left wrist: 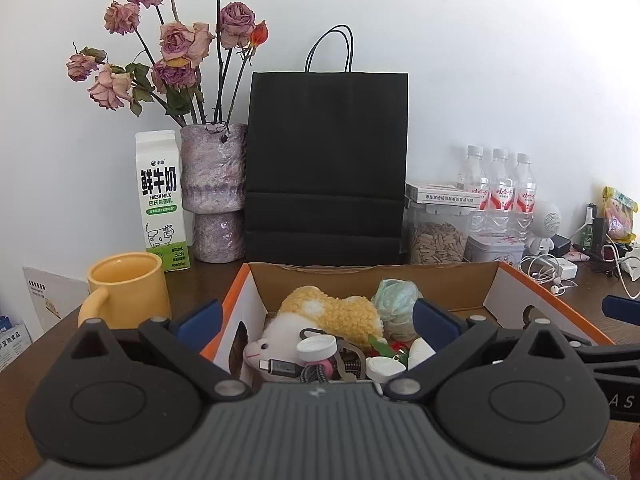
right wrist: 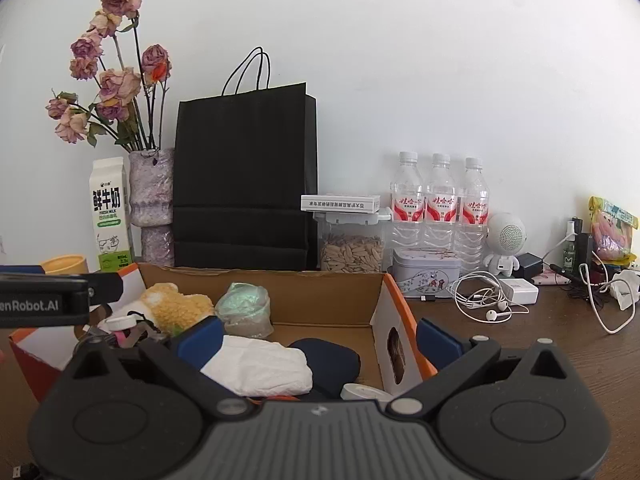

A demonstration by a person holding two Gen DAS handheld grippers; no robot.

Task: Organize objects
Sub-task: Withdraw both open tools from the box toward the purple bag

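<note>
plainly, milk carton (left wrist: 159, 200) reads "fresh milk"; left gripper (right wrist: 60, 294) reads "enrobot.ai".

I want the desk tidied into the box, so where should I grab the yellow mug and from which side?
Take the yellow mug by its rim wall, one gripper finger inside the open mouth and one outside, coming down from above. It stands upright with the mouth up. Its handle faces the camera's lower left, so it is harder to pinch. The cardboard box stands close on its right, which probably crowds a side approach.
</note>
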